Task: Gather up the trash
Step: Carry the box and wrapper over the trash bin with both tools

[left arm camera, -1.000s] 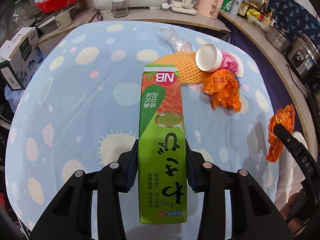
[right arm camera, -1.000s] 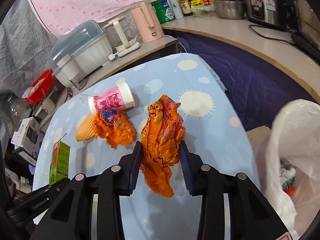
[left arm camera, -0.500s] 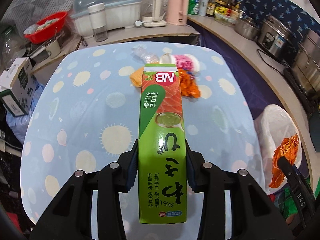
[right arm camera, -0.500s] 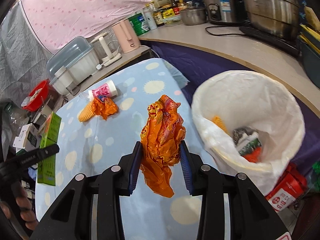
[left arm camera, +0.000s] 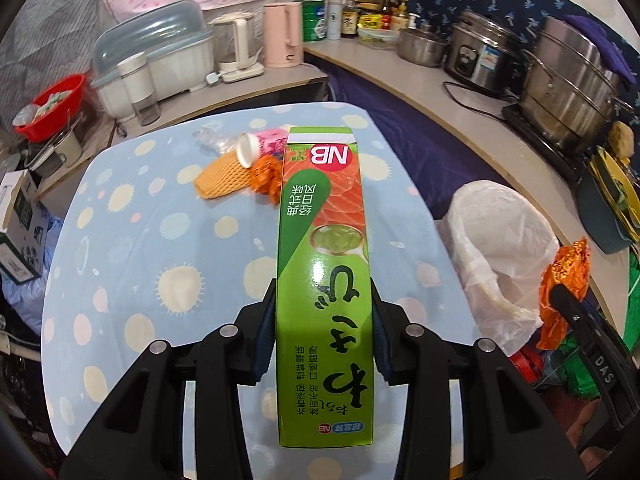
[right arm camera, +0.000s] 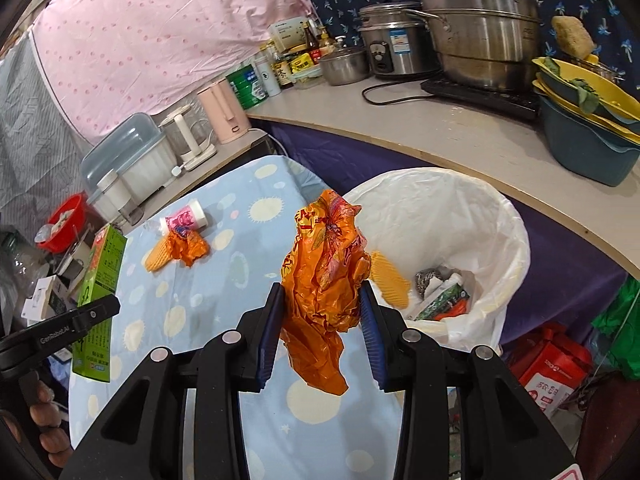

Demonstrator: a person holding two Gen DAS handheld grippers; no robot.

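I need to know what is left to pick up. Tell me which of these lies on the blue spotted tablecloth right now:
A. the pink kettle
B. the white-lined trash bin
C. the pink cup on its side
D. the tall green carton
C: the pink cup lies tipped over on the tablecloth beside a crumpled orange wrapper; the green carton is clamped in the left hand-held gripper, off the cloth.

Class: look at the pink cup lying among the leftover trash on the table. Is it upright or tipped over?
Tipped over. The pink cup lies on its side on the table, its white end facing sideways, beside an orange wrapper.
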